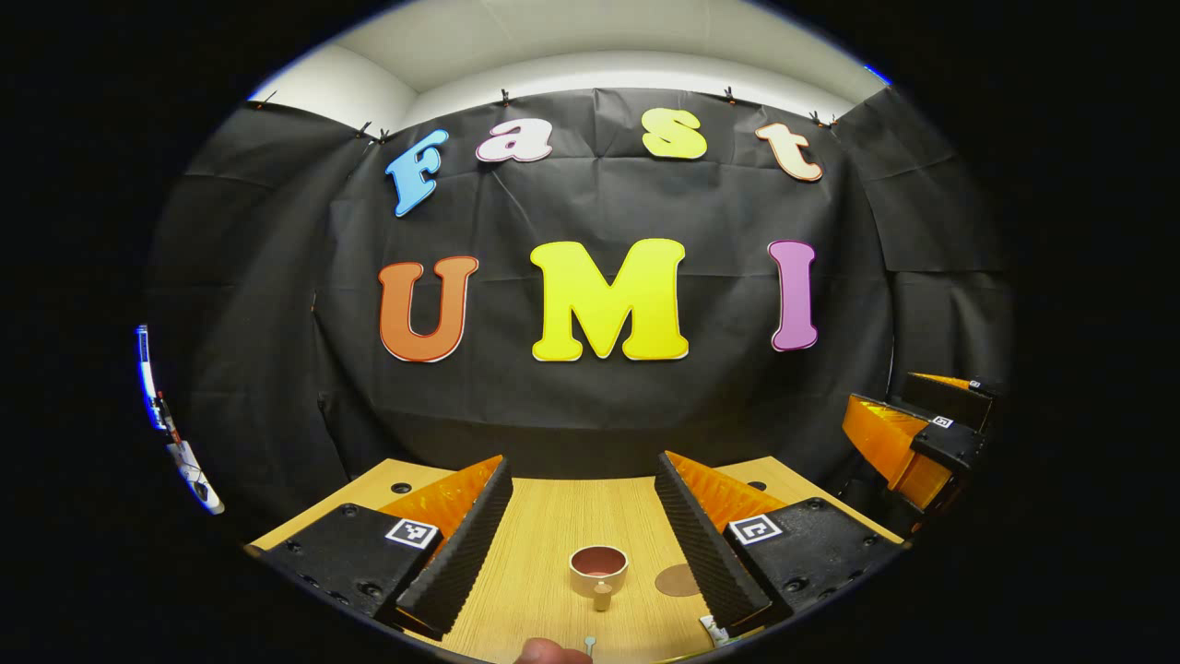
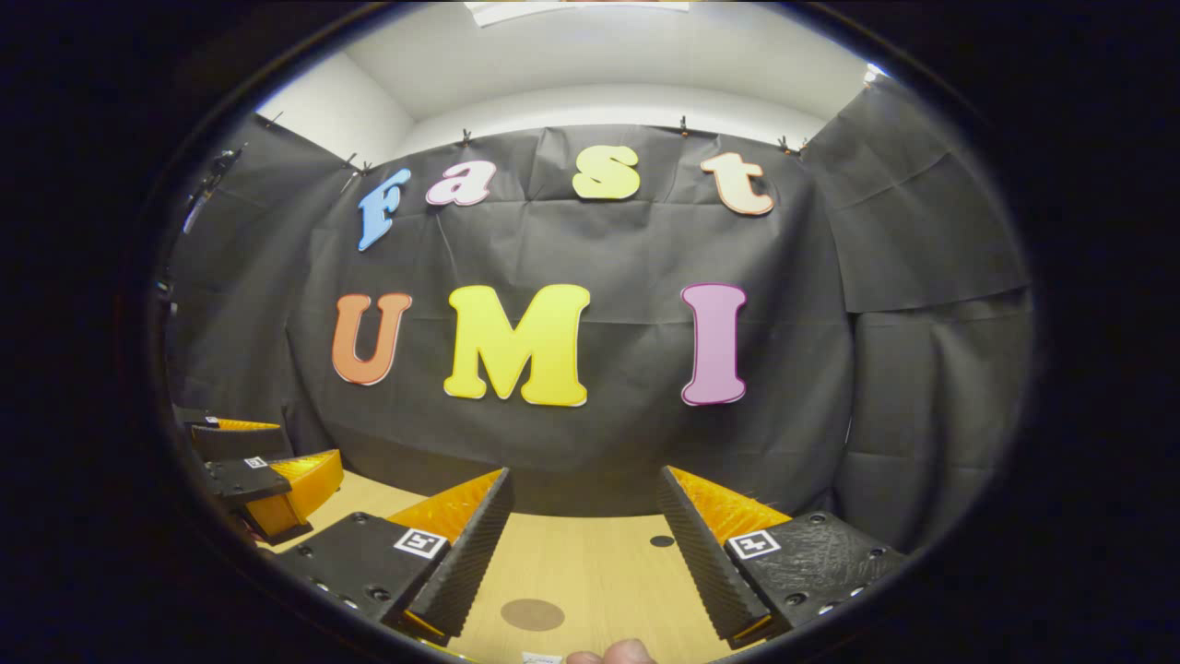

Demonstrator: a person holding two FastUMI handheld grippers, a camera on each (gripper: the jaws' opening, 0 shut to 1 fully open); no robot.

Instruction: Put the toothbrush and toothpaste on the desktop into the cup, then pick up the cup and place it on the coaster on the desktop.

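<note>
In the left gripper view, the left gripper (image 1: 584, 530) hangs above the wooden desktop (image 1: 539, 544) with its two fingers spread wide and nothing between them. Between those fingers, on the bare wood, stands the cup (image 1: 598, 569), upright, its opening facing up and its small handle turned toward the camera. Just to the right of the cup, apart from it, lies the round brown coaster (image 1: 676, 580), flat on the desktop and partly hidden by the right-hand finger. At the bottom edge of this view a thin stick with a small round tip (image 1: 590, 643) pokes up; I cannot tell whether it is the toothbrush. A white object (image 1: 713, 630) also peeks out beside the right-hand finger, and I cannot tell what it is. Farther right, at the edge of the same view, the right gripper (image 1: 922, 429) shows well off the desktop's side, raised, with its fingers apart. In the right gripper view, the left gripper (image 2: 249, 461) appears at the far left, while the right gripper's own fingers (image 2: 466, 544) stand spread wide over the desktop, gripping nothing. The coaster (image 2: 532, 614) lies between them near the left-hand finger, and a fingertip (image 2: 619, 653) shows at the bottom edge.
</note>
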